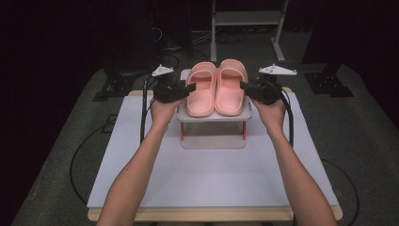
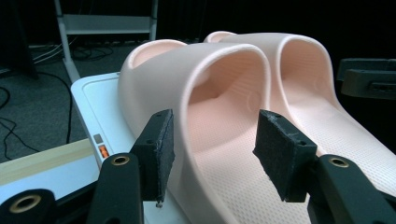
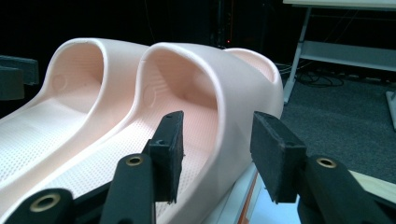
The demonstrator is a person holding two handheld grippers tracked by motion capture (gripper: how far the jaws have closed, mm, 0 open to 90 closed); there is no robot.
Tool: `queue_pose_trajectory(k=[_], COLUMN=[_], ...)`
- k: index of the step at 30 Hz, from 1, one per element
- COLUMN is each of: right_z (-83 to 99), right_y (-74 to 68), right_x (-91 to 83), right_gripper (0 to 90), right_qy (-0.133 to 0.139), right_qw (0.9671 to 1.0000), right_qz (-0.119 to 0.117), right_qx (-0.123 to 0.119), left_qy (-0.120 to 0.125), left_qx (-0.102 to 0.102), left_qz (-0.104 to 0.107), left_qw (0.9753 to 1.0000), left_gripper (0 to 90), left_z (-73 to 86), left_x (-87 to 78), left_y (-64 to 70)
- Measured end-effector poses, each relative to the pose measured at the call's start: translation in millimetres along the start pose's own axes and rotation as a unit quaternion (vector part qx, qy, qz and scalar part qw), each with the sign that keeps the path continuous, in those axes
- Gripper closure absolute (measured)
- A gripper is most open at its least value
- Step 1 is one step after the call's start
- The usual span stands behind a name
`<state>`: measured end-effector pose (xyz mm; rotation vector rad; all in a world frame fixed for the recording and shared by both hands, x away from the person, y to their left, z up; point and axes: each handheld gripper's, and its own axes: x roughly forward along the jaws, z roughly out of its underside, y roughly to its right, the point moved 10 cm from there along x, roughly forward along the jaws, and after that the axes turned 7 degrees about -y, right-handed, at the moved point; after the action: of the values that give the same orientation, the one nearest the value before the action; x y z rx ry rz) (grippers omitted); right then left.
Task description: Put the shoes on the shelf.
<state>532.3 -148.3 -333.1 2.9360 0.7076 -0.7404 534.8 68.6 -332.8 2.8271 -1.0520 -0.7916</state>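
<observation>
Two pink slippers lie side by side on a small white rack [image 1: 214, 116] with orange legs. My left gripper [image 1: 189, 89] is open at the outer edge of the left slipper [image 1: 201, 89]. In the left gripper view its pads [image 2: 158, 151] straddle the side wall of the left slipper [image 2: 219, 84], apart from it. My right gripper [image 1: 243, 86] is open at the outer edge of the right slipper [image 1: 230, 87]. In the right gripper view its gripper [image 3: 219, 156] brackets the rim of the right slipper [image 3: 233, 79], with the left slipper [image 3: 74, 79] beyond.
The rack stands at the back middle of a white mat [image 1: 211, 174] on a wooden table. Behind the table are a metal shelf frame [image 1: 247, 19], stand feet [image 1: 329, 87] and floor cables [image 1: 80, 155]. The other gripper [image 2: 369, 79] shows past the slippers.
</observation>
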Motion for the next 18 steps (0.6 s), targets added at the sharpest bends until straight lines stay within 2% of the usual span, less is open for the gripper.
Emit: queue_pose_trajectory(k=[11, 18], right_z=[6.3, 5.4], right_y=[-4.2, -8.8], right_x=[-6.3, -12.3], right_gripper=[50.7, 49.4], right_qy=[-0.003, 0.002], right_qw=[0.9999, 0.9998], right_qz=[-0.01, -0.017], right_qx=[0.001, -0.001], left_qy=[0.01, 0.01], left_qx=[0.005, 0.016], left_qz=[0.009, 0.012], left_qw=[0.9999, 0.9997], left_gripper=[45.1, 44.2], left_z=[3.2, 4.4], left_x=[-11.4, -17.3], left_y=[7.7, 12.7])
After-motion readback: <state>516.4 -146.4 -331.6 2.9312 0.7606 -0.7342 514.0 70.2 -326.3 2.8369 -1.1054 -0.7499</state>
